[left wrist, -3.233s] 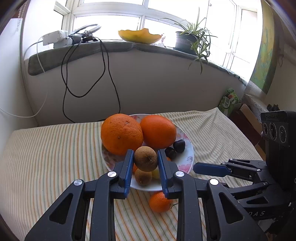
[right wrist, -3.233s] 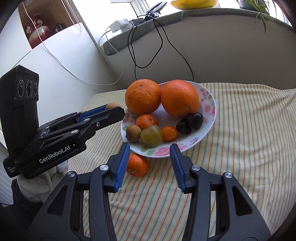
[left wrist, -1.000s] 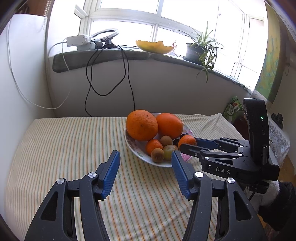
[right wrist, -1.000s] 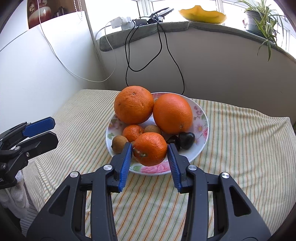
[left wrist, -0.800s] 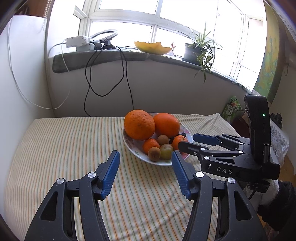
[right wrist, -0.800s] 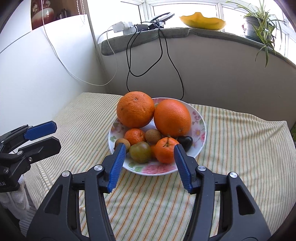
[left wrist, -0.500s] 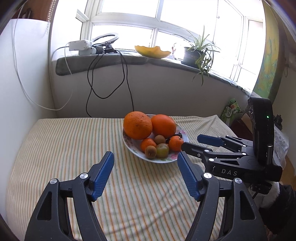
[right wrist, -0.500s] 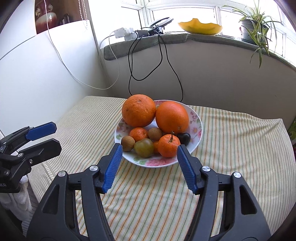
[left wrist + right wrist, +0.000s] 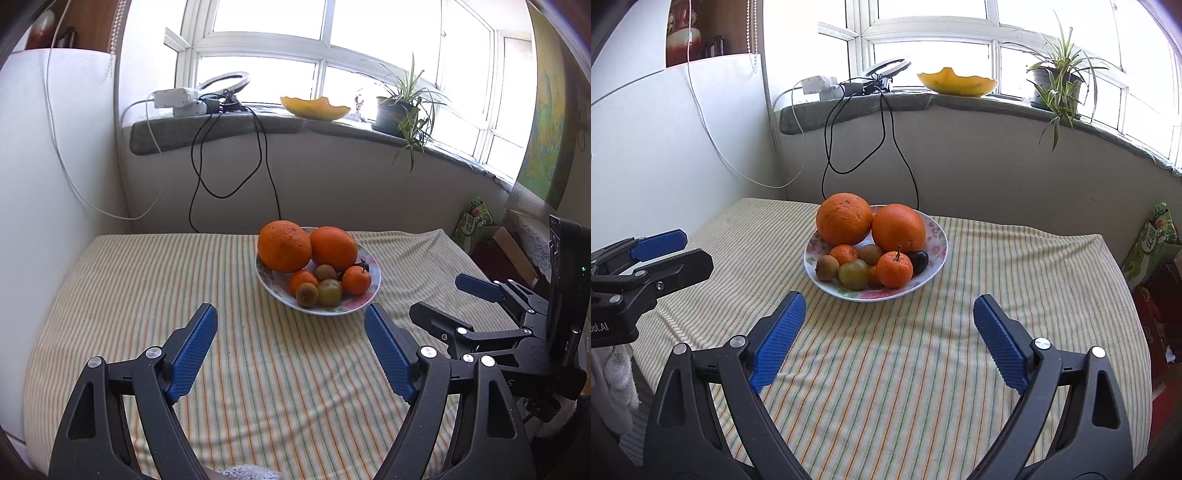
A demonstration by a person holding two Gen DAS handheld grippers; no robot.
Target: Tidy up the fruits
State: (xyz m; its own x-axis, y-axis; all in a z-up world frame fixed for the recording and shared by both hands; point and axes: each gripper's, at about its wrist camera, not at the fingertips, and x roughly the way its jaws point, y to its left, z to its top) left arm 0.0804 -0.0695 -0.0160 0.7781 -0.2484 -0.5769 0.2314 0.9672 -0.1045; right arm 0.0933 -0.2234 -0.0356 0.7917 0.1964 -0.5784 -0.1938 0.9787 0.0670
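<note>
Striped yellow-green woven cloth is spread over the table, and a white floral-rimmed ceramic plate is seen on it, piled with two large dimpled oranges, small glossy tangerines, fuzzy brown kiwis and dark plums. Both black-and-blue grippers, left and right, are held wide apart and empty, short of the plate.

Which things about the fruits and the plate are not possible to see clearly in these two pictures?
- Dark fruit: right wrist view shows part; the stemmed mandarin covers the rest. Left wrist view shows almost none.
- Small orange fruit behind that mandarin: a sliver only, kind unclear.
- Far rim of the plate: hidden by the two big oranges in both views.
- Plate's flower pattern: mostly covered by fruit.
- Green packet: print too small.
</note>
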